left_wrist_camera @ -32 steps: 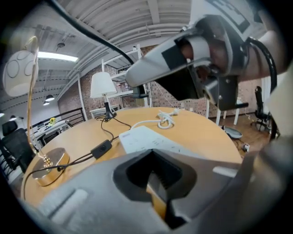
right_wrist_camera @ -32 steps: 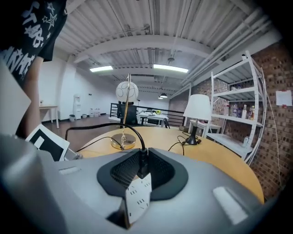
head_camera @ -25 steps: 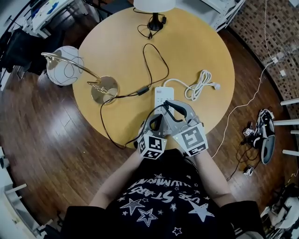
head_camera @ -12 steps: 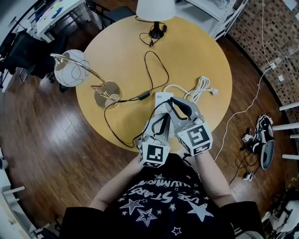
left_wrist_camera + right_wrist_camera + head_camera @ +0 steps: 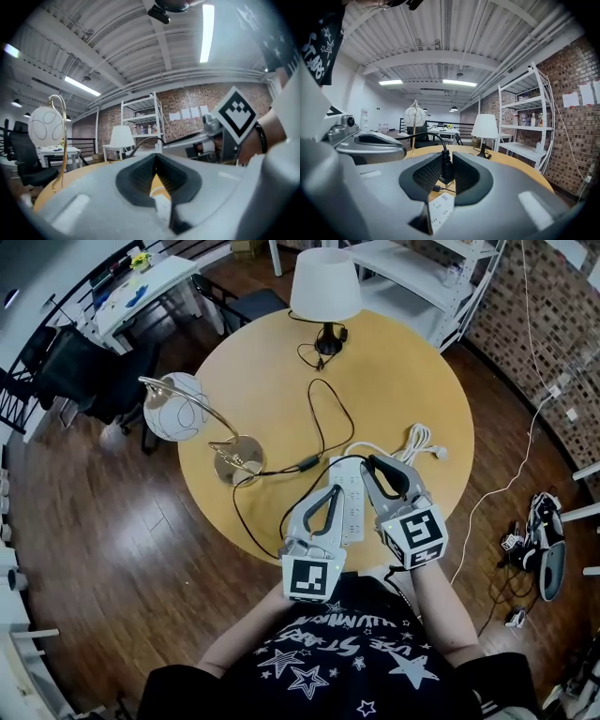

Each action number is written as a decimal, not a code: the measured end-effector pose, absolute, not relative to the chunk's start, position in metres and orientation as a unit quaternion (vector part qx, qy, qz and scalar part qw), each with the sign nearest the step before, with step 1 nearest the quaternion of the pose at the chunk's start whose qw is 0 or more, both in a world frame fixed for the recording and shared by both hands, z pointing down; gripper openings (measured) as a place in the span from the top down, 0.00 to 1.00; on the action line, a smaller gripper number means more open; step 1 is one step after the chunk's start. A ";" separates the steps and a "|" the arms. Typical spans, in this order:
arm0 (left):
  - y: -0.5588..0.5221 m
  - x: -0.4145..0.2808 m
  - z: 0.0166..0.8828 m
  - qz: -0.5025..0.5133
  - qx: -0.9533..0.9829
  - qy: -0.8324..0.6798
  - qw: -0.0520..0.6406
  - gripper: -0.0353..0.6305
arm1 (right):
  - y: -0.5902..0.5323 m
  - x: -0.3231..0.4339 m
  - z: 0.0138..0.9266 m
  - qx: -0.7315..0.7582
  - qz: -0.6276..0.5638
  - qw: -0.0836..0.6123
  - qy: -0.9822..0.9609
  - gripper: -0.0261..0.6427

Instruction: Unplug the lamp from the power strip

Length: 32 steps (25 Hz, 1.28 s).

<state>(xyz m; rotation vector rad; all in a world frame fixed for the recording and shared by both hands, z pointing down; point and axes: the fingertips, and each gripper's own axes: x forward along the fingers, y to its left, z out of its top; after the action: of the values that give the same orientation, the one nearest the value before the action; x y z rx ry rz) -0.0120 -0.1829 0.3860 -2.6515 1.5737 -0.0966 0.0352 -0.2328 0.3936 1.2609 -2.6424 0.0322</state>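
Round wooden table (image 5: 262, 362), right tool (image 5: 447, 161) clamping black plug (image 5: 446, 169) (ribbed pads (image 5: 426, 174))

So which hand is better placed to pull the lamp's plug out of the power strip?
The right. The right gripper has the black plug between its jaws, above the power strip. The left gripper has its jaws together, with no plug between them.
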 end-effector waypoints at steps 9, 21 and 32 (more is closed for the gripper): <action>-0.193 -0.029 0.378 -0.016 -0.851 0.523 0.043 0.94 | -0.226 0.036 0.399 0.434 0.013 0.111 -0.894 0.86; -0.197 -0.025 0.384 -0.020 -0.852 0.523 0.030 0.94 | -0.219 0.045 0.402 0.444 0.010 0.108 -0.889 0.86; -0.193 -0.029 0.394 -0.033 -0.843 0.537 0.010 0.94 | -0.215 0.039 0.412 0.436 0.024 0.111 -0.893 0.86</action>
<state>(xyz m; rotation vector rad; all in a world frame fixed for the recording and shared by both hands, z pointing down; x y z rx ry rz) -0.0291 -0.1929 0.3943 -2.6327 1.6754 -0.1027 0.0389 -0.2150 0.4117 1.2813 -2.6214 0.0719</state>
